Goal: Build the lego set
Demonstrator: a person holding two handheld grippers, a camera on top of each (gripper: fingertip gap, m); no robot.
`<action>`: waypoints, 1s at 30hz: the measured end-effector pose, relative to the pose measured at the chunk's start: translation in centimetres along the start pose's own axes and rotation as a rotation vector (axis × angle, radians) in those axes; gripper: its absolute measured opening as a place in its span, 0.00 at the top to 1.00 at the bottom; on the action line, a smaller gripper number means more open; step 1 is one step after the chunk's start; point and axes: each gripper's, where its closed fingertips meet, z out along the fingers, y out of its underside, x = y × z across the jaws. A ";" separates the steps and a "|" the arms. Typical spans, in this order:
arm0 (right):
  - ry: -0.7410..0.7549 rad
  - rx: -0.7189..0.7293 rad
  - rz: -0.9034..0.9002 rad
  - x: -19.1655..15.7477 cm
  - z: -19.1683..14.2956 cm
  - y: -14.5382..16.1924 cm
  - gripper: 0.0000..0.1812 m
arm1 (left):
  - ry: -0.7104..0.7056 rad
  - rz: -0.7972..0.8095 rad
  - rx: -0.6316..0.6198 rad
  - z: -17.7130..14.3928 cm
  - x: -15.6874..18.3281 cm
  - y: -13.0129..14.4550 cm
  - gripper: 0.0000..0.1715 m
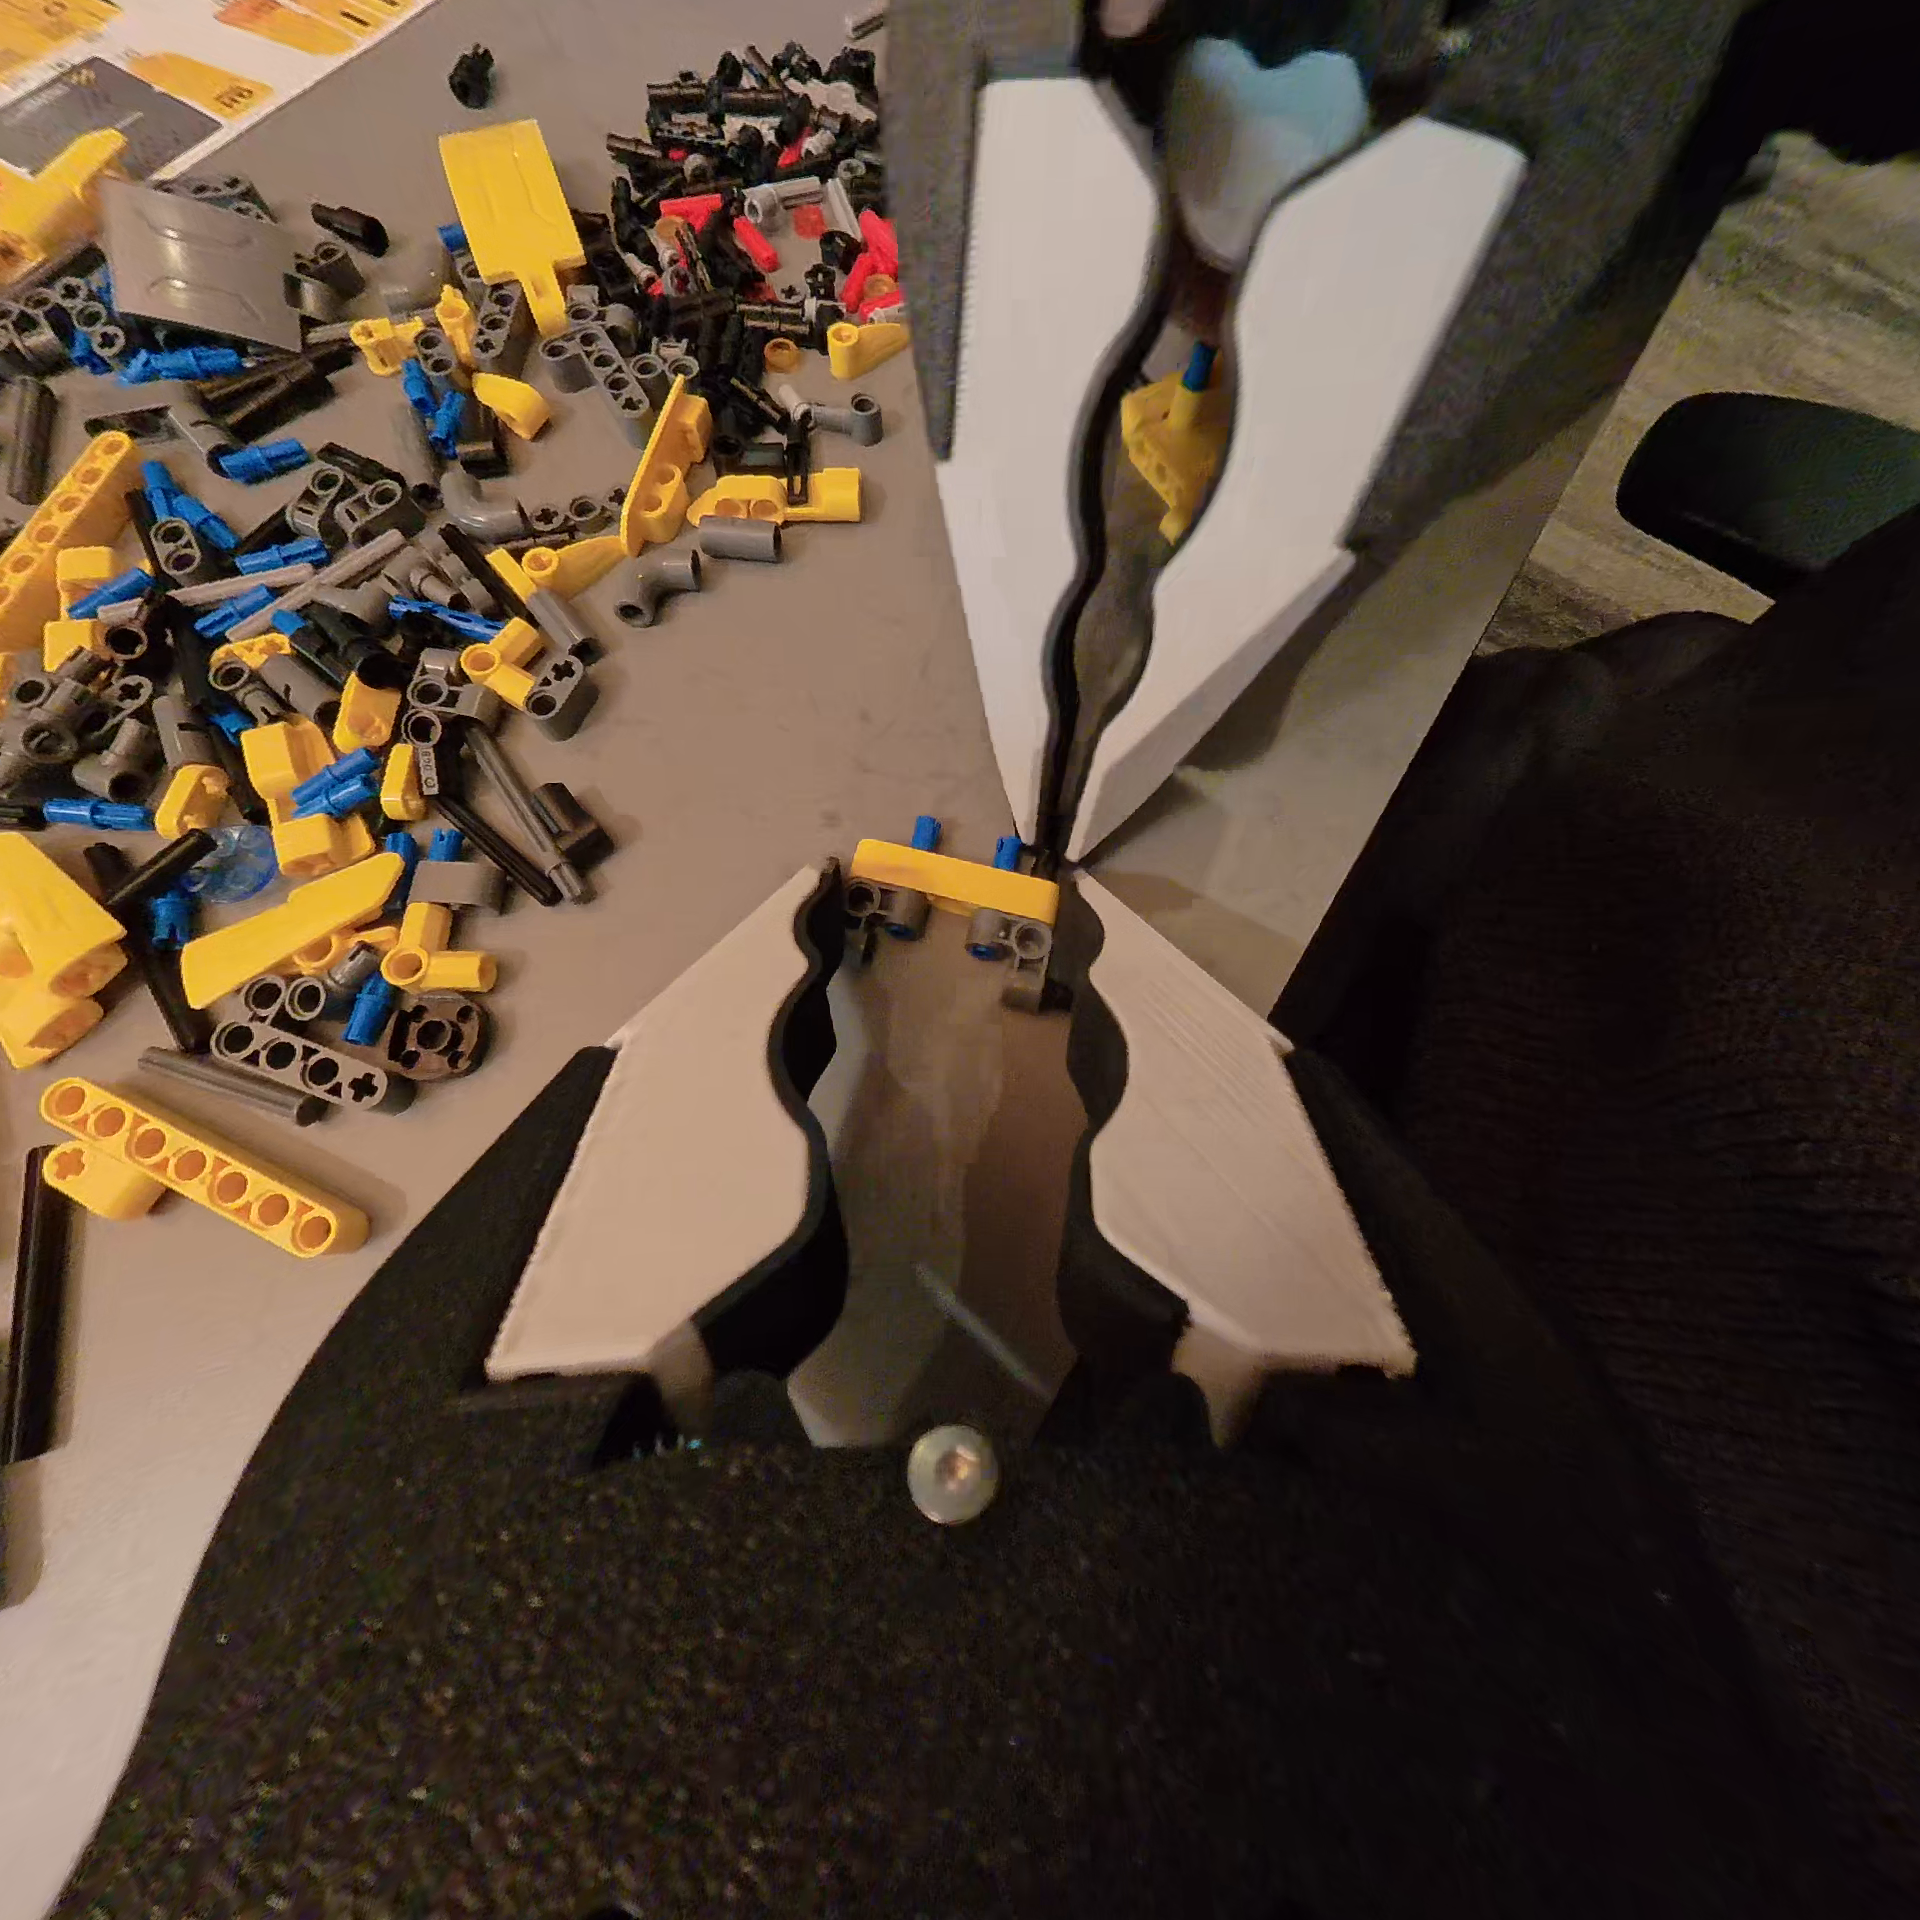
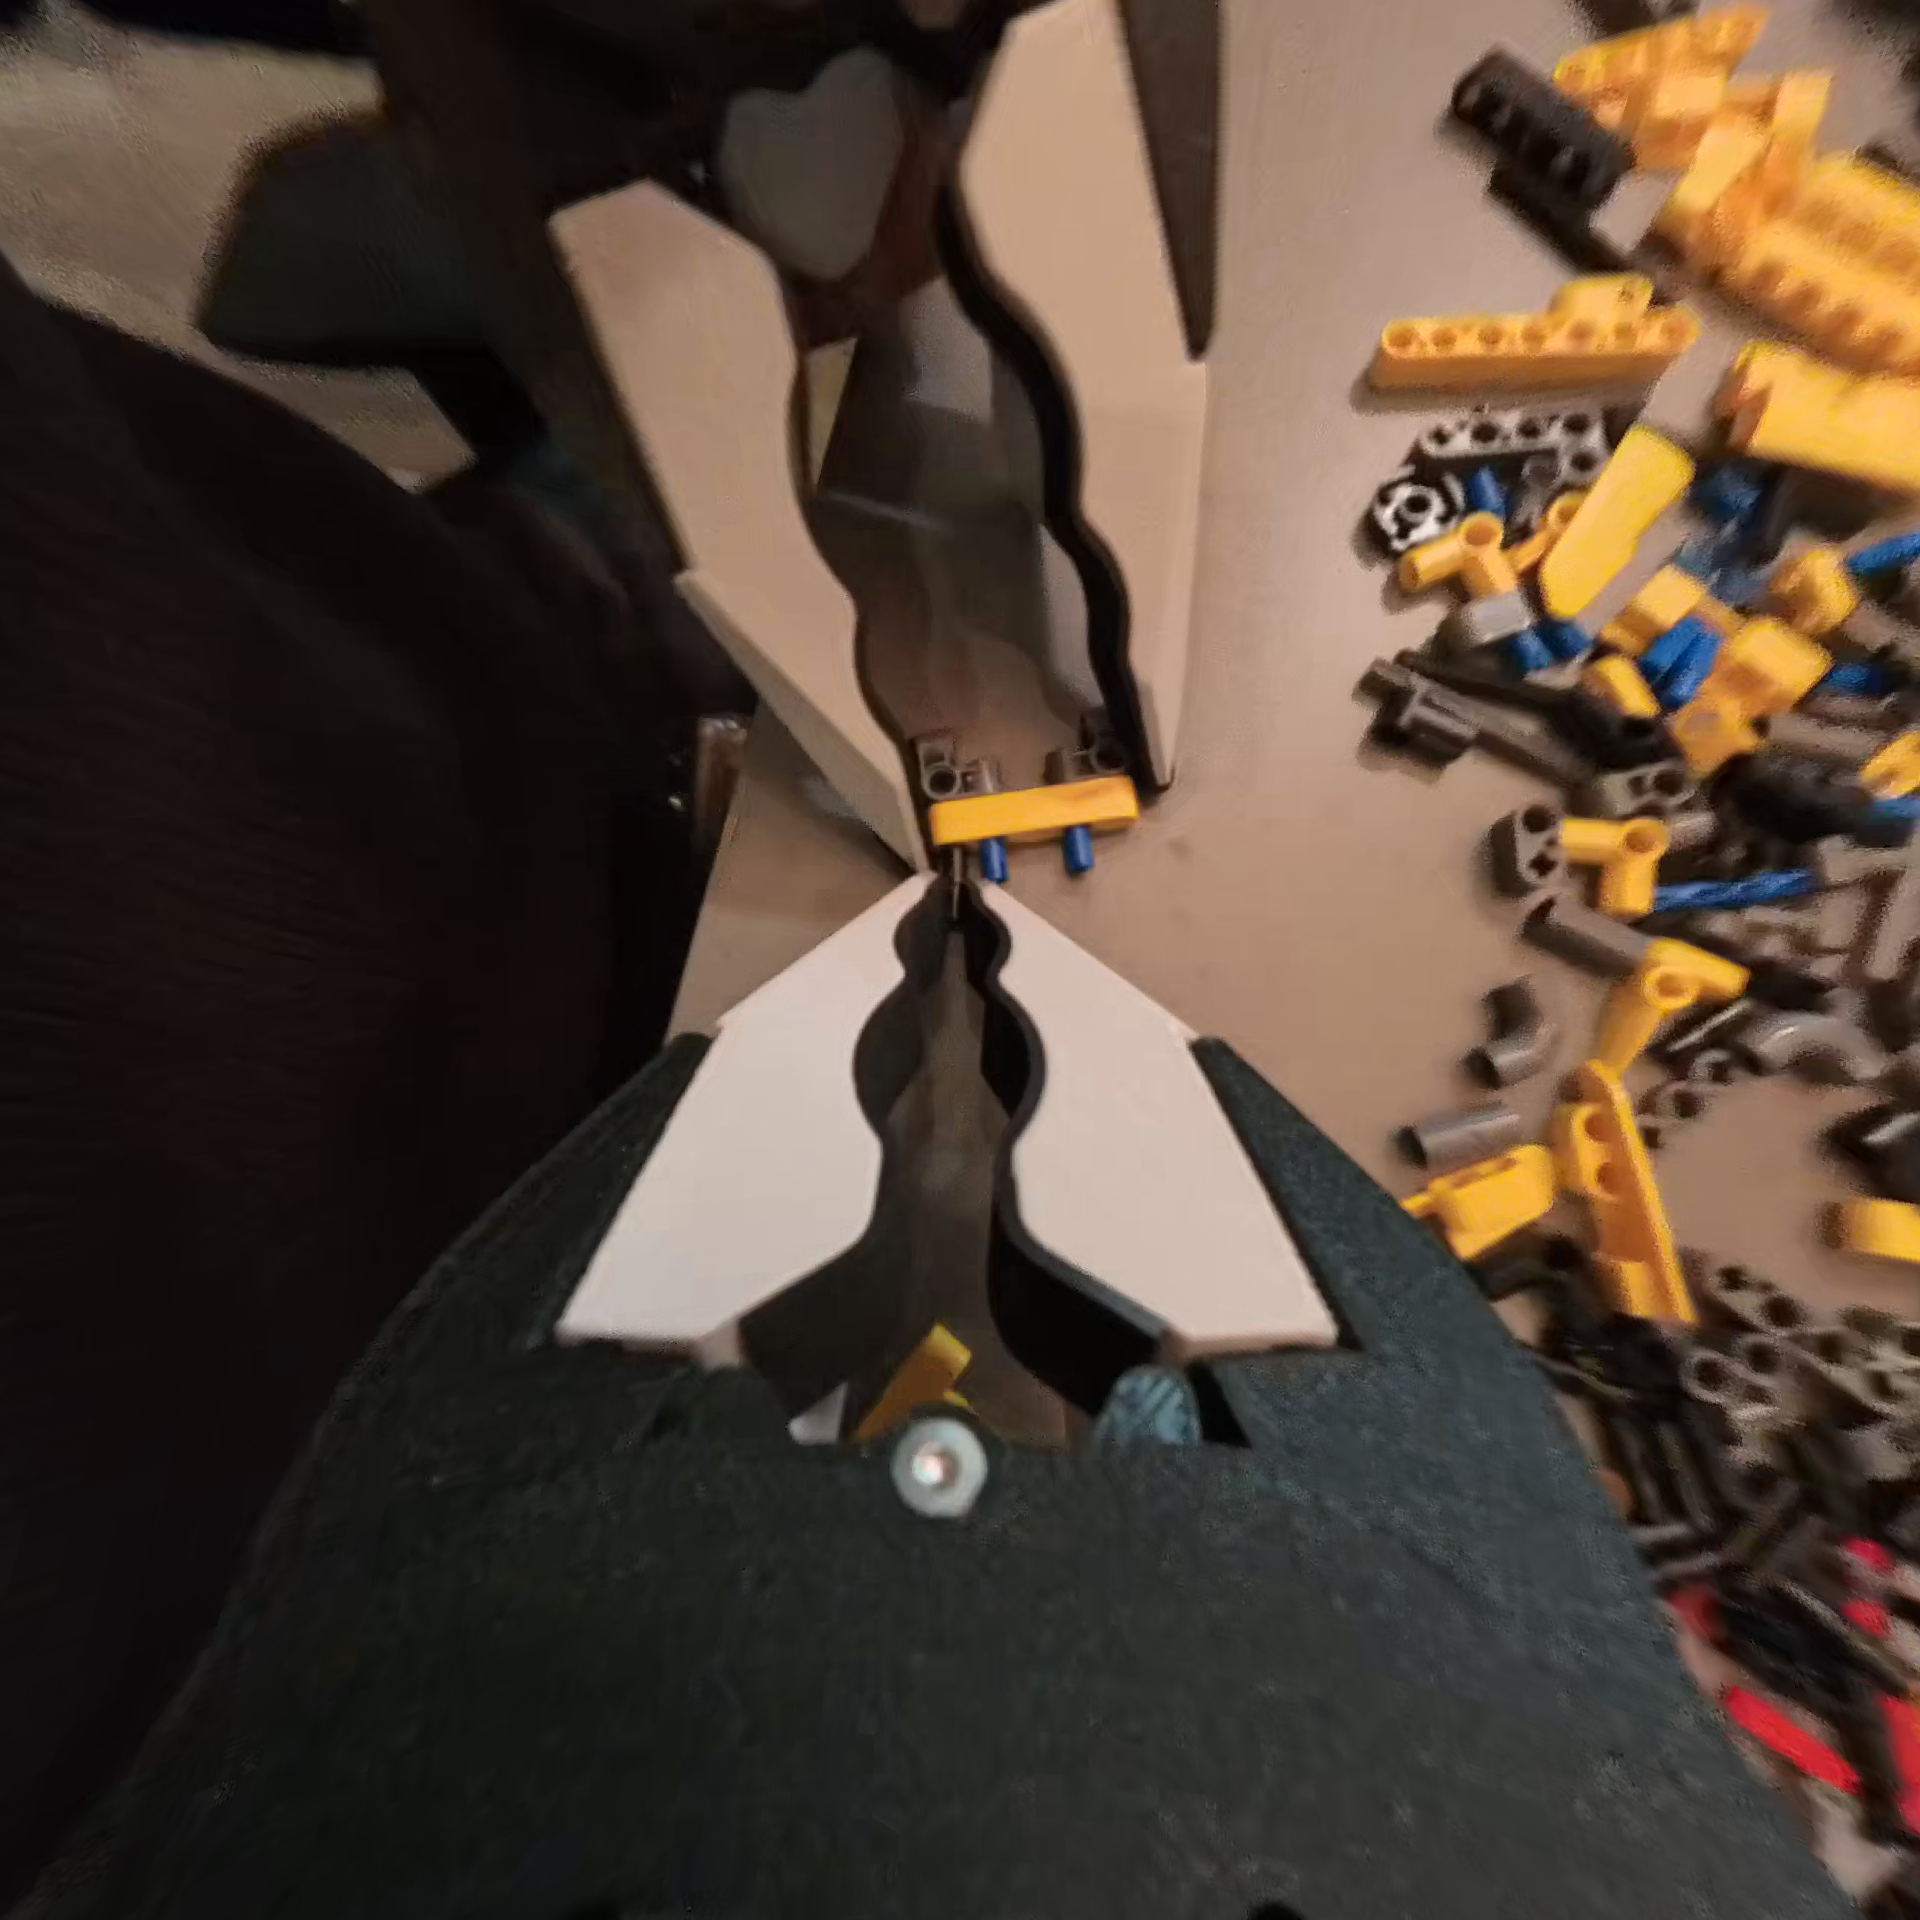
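Yellow beam (image 1: 956, 881), already carrying blue pins and grey connectors, sits clamped crosswise in your left gripper (image 1: 951, 904) at frame centre. Your right gripper (image 2: 951, 883), nearly closed, pinches a thin black pin (image 2: 952, 891) at the beam's end, not yet seated. Loose parts (image 1: 395, 582) lie upper left.

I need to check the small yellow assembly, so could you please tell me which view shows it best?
The left wrist view: the assembly is sharp, between the left tool tips. The right wrist view shows it smaller and slightly blurred, beyond the right tool.
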 end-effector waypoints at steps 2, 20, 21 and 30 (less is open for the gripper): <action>-0.083 0.005 0.153 0.0 0.0 -0.1 0.99 | -0.007 0.002 0.002 0.0 0.0 0.0 0.76; 0.022 -0.036 0.151 0.2 0.0 0.2 0.98 | 0.044 0.032 -0.006 -1.4 -0.2 -0.5 0.67; 0.022 -0.039 0.140 0.2 0.0 0.2 0.98 | 0.044 0.051 -0.018 -1.2 -0.2 -0.4 0.67; 0.040 -0.042 0.138 0.1 -0.1 0.2 0.98 | 0.076 0.199 -0.139 -0.7 0.3 0.5 0.77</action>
